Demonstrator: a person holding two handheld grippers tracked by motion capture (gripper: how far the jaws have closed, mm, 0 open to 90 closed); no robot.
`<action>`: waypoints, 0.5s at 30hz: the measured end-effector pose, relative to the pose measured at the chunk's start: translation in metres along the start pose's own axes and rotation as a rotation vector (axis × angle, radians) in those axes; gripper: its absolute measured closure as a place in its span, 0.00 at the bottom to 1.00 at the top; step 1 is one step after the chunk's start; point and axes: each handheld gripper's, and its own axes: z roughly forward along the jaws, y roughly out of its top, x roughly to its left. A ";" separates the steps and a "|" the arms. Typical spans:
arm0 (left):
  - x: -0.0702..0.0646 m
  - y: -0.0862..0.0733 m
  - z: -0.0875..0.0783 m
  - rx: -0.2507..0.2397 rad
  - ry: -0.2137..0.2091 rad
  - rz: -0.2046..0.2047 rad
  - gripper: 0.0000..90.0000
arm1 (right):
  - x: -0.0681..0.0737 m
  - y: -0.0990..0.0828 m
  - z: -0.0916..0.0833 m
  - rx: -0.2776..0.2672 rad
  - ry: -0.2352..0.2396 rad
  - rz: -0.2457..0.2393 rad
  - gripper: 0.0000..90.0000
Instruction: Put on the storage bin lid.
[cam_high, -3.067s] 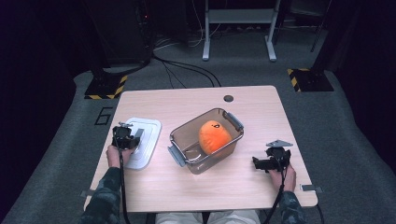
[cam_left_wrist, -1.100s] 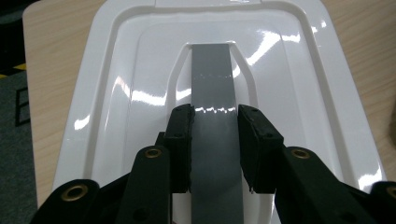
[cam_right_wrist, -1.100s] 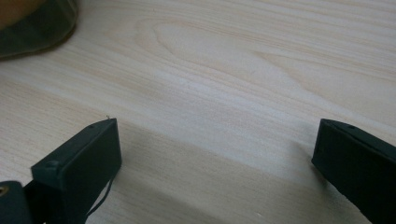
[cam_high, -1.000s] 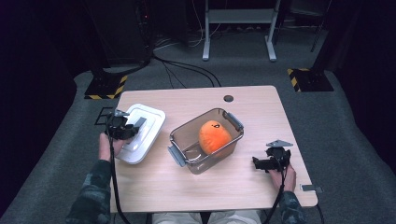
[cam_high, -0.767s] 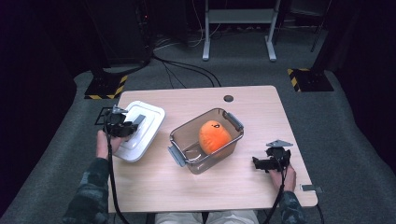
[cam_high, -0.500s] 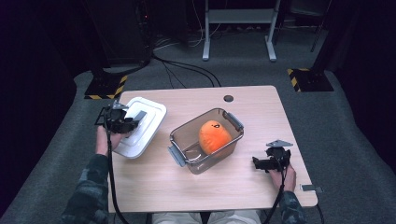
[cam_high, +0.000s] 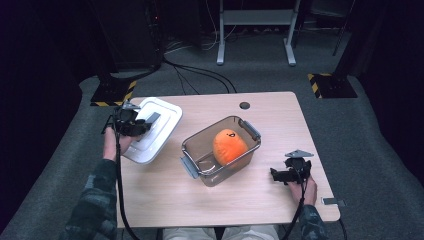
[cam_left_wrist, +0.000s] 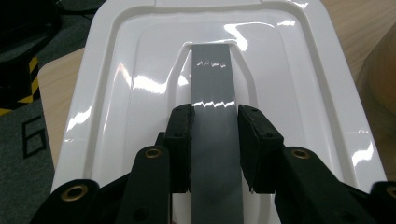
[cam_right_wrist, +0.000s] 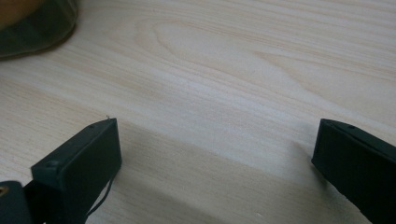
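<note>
The left claw (cam_high: 131, 121) is clamped on the grey handle strip (cam_left_wrist: 213, 116) of a white plastic lid (cam_high: 152, 129), its two black jaws pressing the strip from either side in the left claw view. The lid is tilted, held at the counter's (cam_high: 165, 200) left edge near the far left corner, partly overhanging that edge. A clear, brown-tinted container (cam_high: 221, 150) with grey end latches sits near the middle of the counter, set at an angle, with an orange plush toy (cam_high: 228, 146) inside it. The right claw (cam_high: 284, 174) rests low over the bare wood near the right edge, toward the near corner, its jaws spread wide apart with nothing between them. A small dark hole (cam_high: 244, 105) marks the far edge.
</note>
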 end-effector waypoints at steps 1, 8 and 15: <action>-0.001 0.002 -0.001 -0.005 -0.004 0.005 0.74 | 0.000 0.000 0.000 0.000 0.000 0.000 0.00; -0.005 0.013 -0.006 -0.013 -0.016 0.023 0.74 | 0.000 0.000 0.000 0.000 0.000 0.000 0.00; -0.012 0.023 -0.010 -0.024 -0.040 0.038 0.74 | 0.000 0.000 0.000 0.000 0.000 0.000 0.00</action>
